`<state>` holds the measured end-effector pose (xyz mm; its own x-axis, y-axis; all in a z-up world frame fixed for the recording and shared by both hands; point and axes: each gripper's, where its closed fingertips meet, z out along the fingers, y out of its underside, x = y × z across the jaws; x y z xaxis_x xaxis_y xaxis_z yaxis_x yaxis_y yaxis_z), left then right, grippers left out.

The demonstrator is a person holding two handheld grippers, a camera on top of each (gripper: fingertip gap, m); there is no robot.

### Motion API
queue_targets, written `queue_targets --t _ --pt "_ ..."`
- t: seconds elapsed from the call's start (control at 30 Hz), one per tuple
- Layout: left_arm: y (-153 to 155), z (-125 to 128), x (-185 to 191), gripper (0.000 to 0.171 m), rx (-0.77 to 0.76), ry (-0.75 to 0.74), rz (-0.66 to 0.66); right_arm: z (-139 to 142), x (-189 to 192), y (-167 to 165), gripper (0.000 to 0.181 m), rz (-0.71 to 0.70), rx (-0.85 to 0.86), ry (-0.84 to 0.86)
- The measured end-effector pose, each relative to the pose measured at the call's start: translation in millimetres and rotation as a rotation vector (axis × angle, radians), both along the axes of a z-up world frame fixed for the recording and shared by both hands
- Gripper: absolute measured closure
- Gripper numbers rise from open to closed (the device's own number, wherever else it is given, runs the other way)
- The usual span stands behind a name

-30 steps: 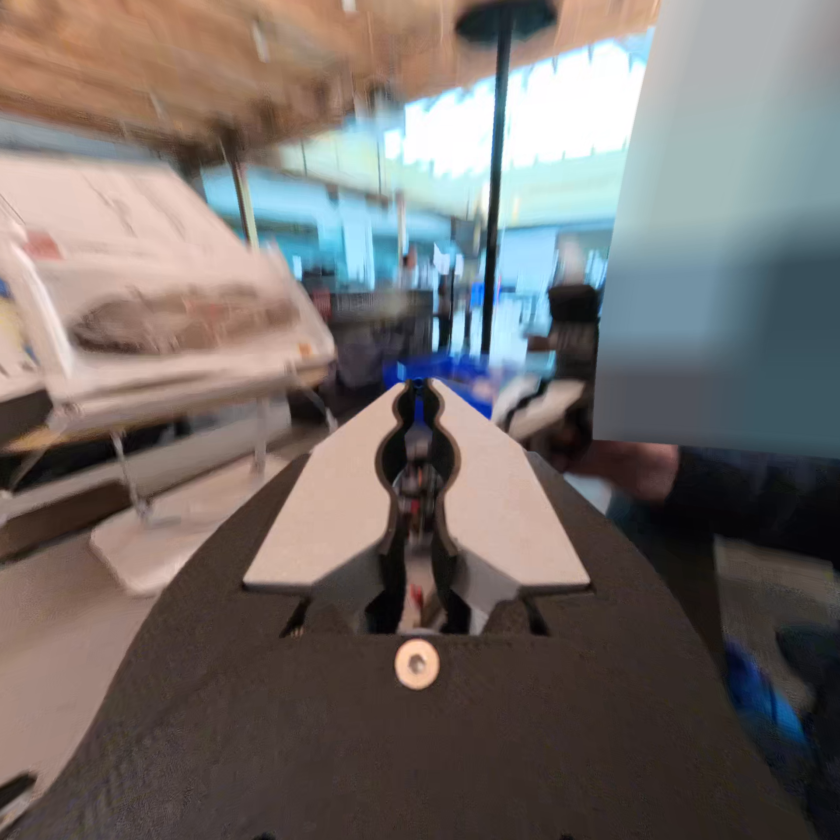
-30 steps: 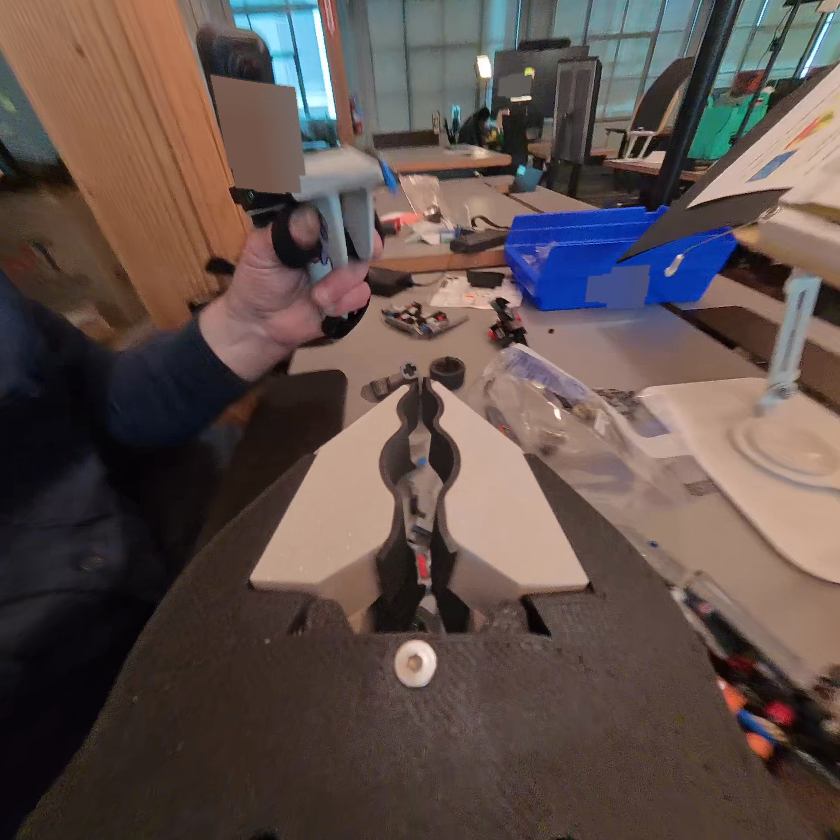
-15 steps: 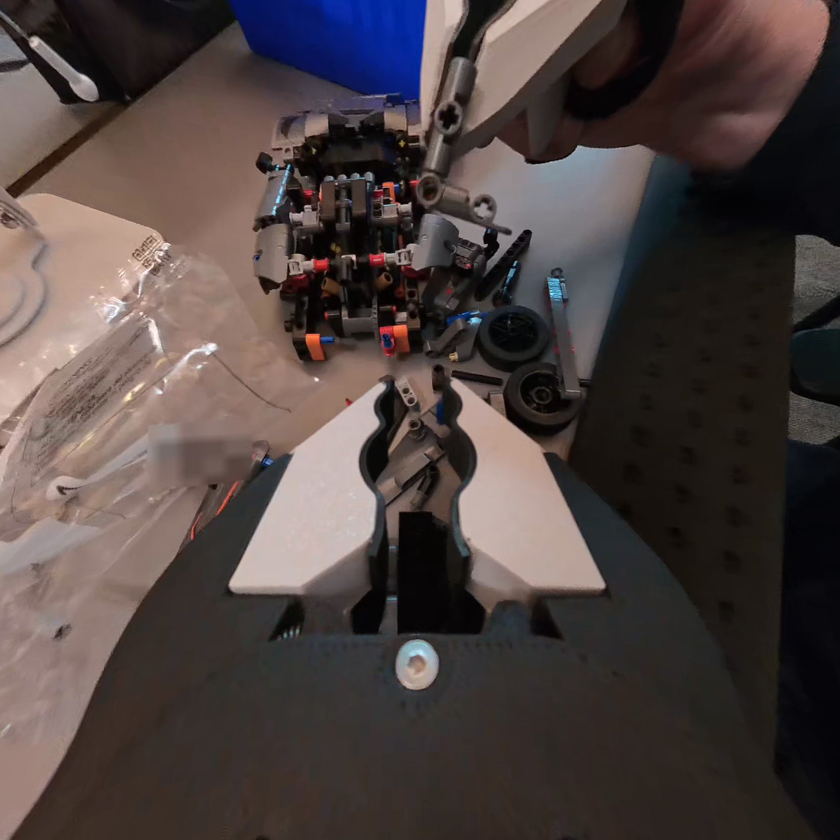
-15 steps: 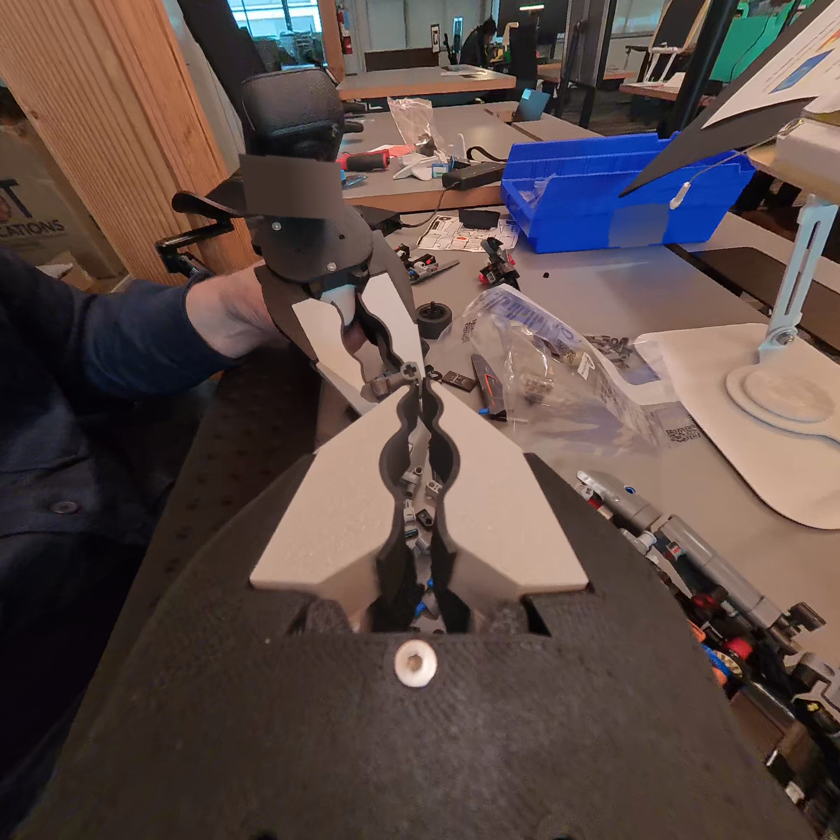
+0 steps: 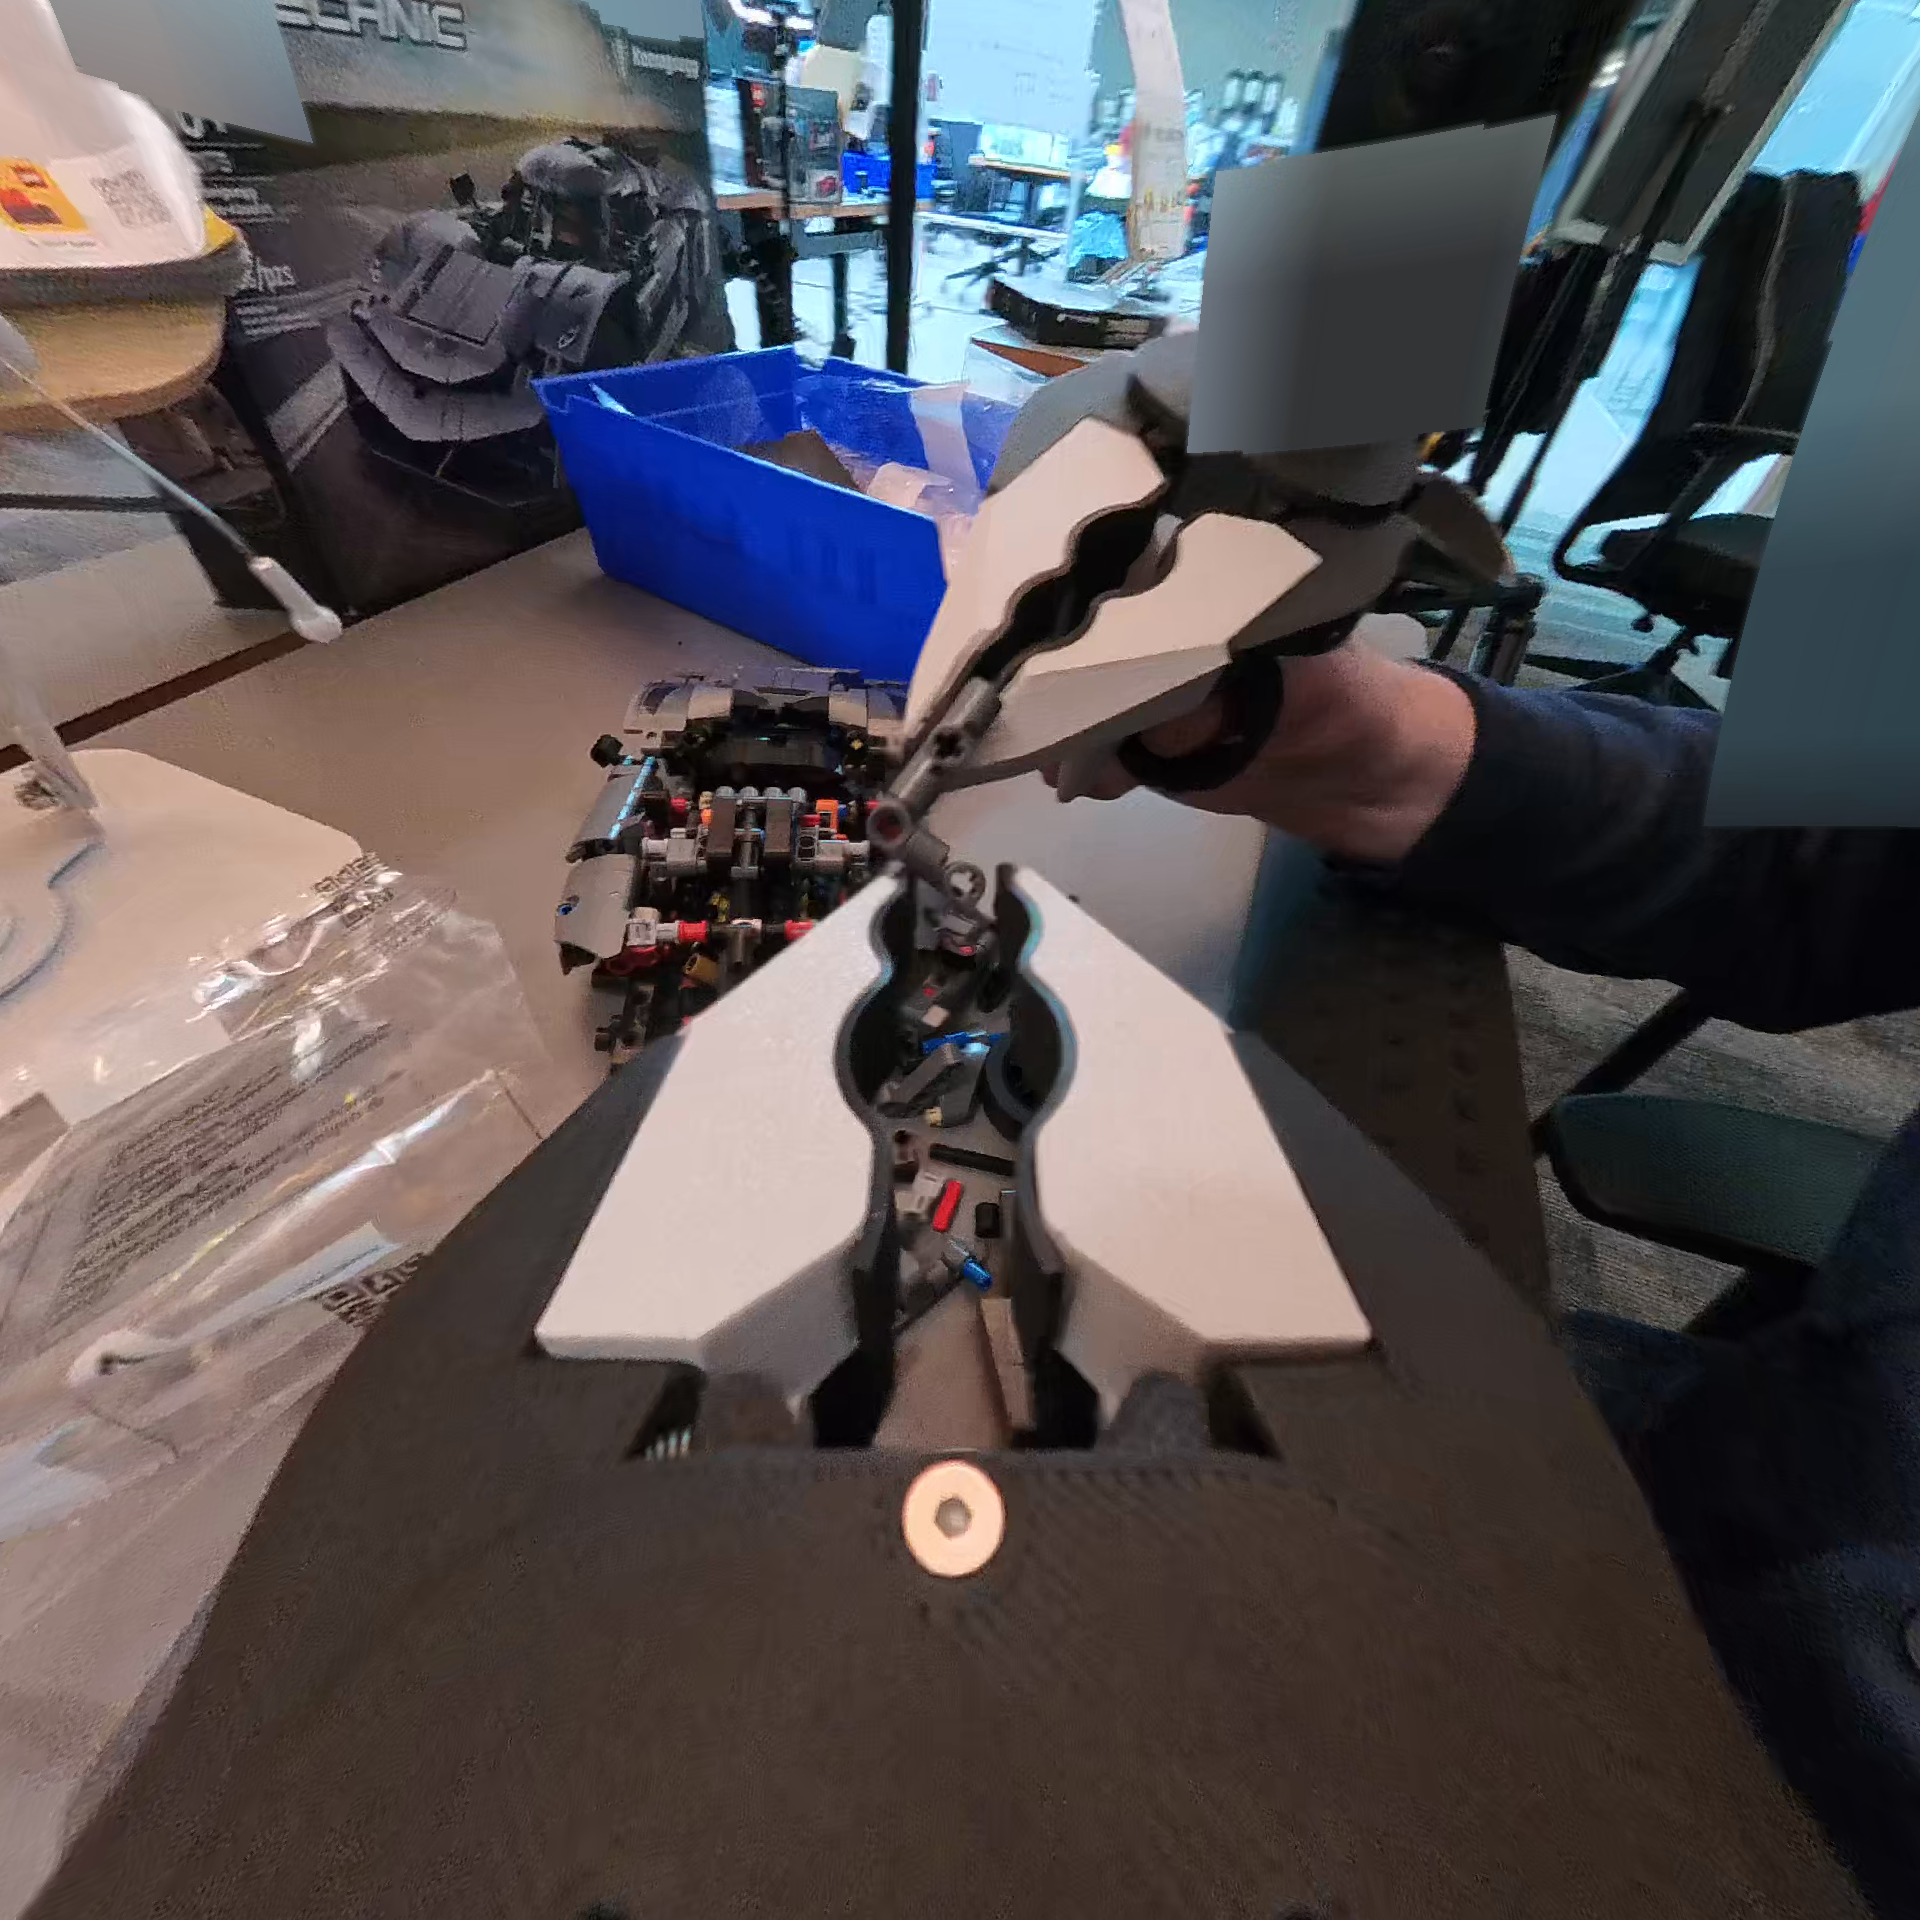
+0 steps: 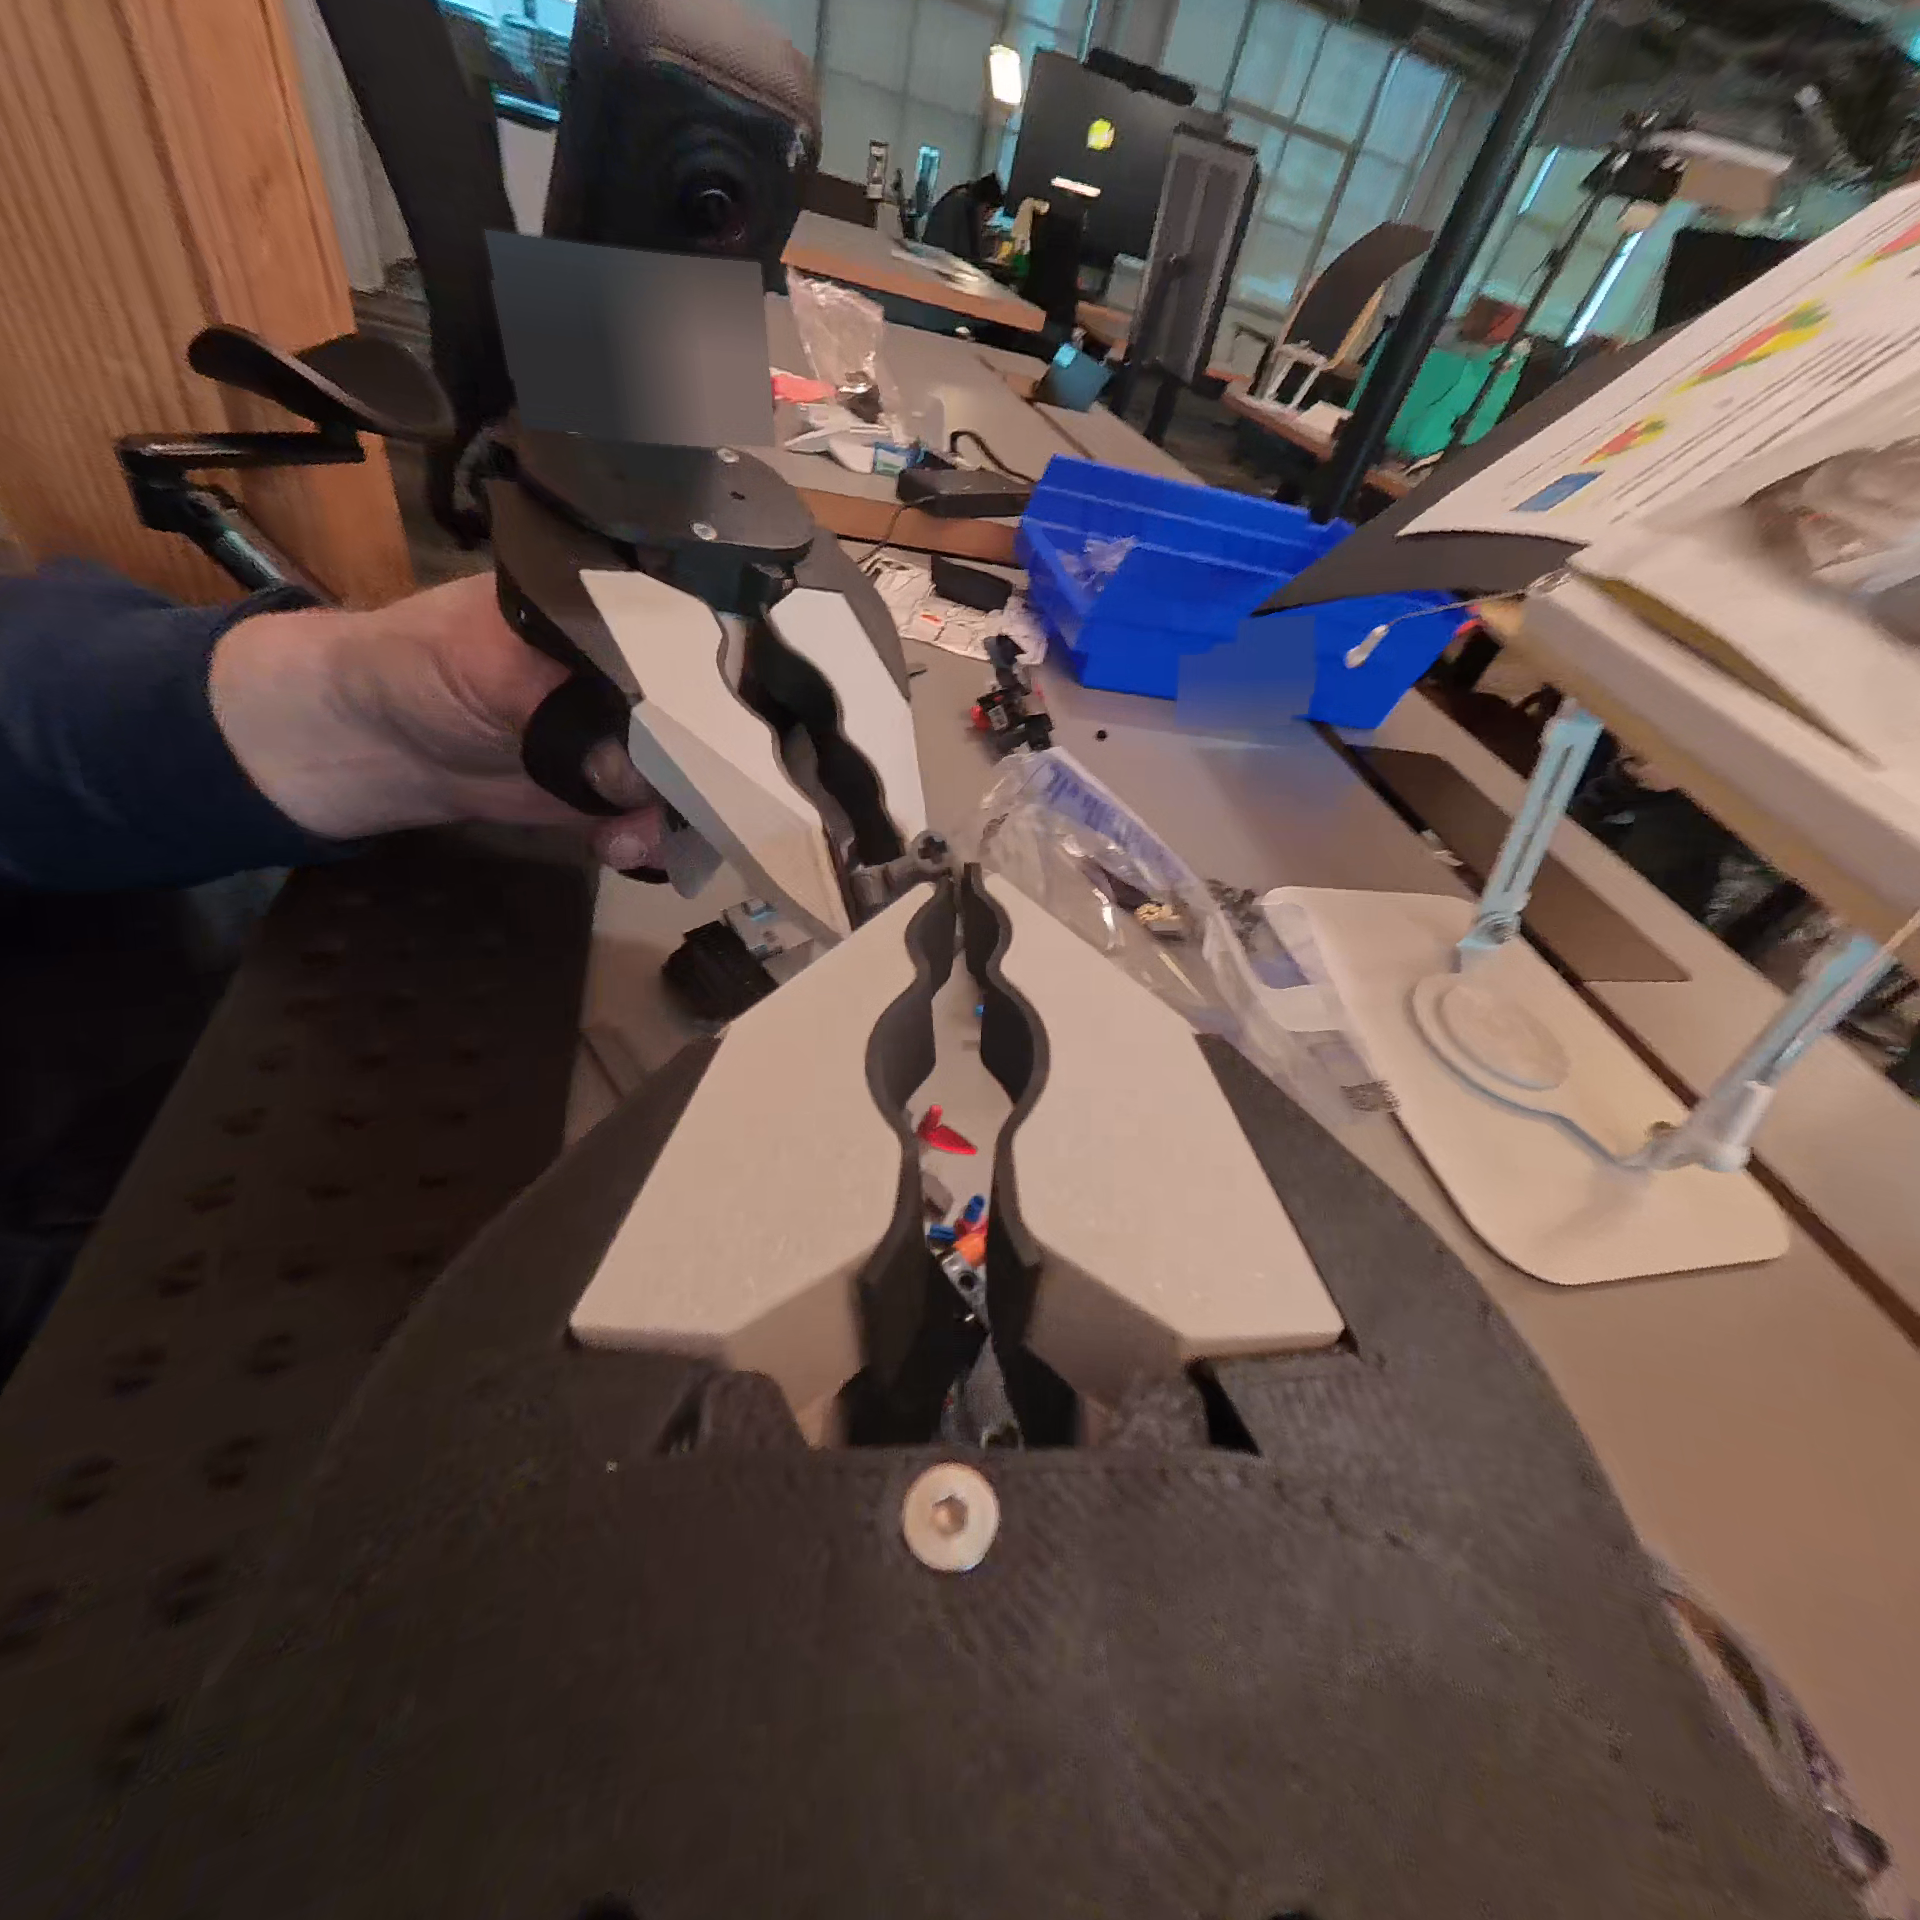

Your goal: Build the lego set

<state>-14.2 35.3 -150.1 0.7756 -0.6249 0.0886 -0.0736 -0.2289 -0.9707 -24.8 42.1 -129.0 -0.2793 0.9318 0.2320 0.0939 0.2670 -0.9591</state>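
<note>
My right gripper [image 6: 956,883] is shut on a small grey angled lego connector [image 6: 927,854], which sticks out past its tips. In the left wrist view the right gripper [image 5: 935,722] comes in from the upper right and holds the connector [image 5: 914,790] down toward my left gripper [image 5: 958,885]. The left gripper is open, with the connector's lower end between its tips; I see no grip on it. The part-built dark lego car [image 5: 727,821] lies on the table just behind. Loose lego parts [image 5: 945,1101] lie below the left fingers. The left gripper also shows in the right wrist view [image 6: 873,868].
A blue bin [image 5: 748,520] stands behind the car, with the set's box [image 5: 436,312] to its left. Clear plastic bags [image 5: 239,1091] and a white stand base [image 6: 1558,1143] lie alongside. A booklet [image 6: 1714,416] rests on the stand. A black perforated mat [image 5: 1382,1091] edges the table. The tips of both grippers are at nearly the same place.
The left view swung from the room down to the table. The left gripper opened and came up to the right gripper's tips. The right gripper kept hold of the grey connector.
</note>
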Motion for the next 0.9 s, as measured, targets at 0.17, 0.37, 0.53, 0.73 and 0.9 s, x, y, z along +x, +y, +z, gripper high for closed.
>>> queue_targets --t 0.17,0.37,0.53,0.73,0.9 --pt "3.9 2.3 -0.7 0.168 0.014 0.024 0.035 2.2 -0.1 -1.5 0.177 -0.029 0.113 0.030" --pt "-1.2 -2.9 7.8 0.168 -0.063 -0.038 -0.054 -0.8 0.2 -7.0 0.178 -0.036 0.259 0.033" --pt "-2.3 -9.2 8.8 0.169 -0.091 -0.021 -0.068 -6.7 -0.6 -3.7 0.181 -0.092 0.349 -0.022" --pt "-1.7 -10.0 6.7 0.169 -0.098 -0.024 -0.069 -5.9 -3.8 -1.3 0.181 -0.153 0.347 -0.029" --pt "-0.8 -13.0 4.5 0.169 -0.104 -0.010 -0.057 -7.9 -7.9 0.9 0.181 -0.214 0.356 -0.040"
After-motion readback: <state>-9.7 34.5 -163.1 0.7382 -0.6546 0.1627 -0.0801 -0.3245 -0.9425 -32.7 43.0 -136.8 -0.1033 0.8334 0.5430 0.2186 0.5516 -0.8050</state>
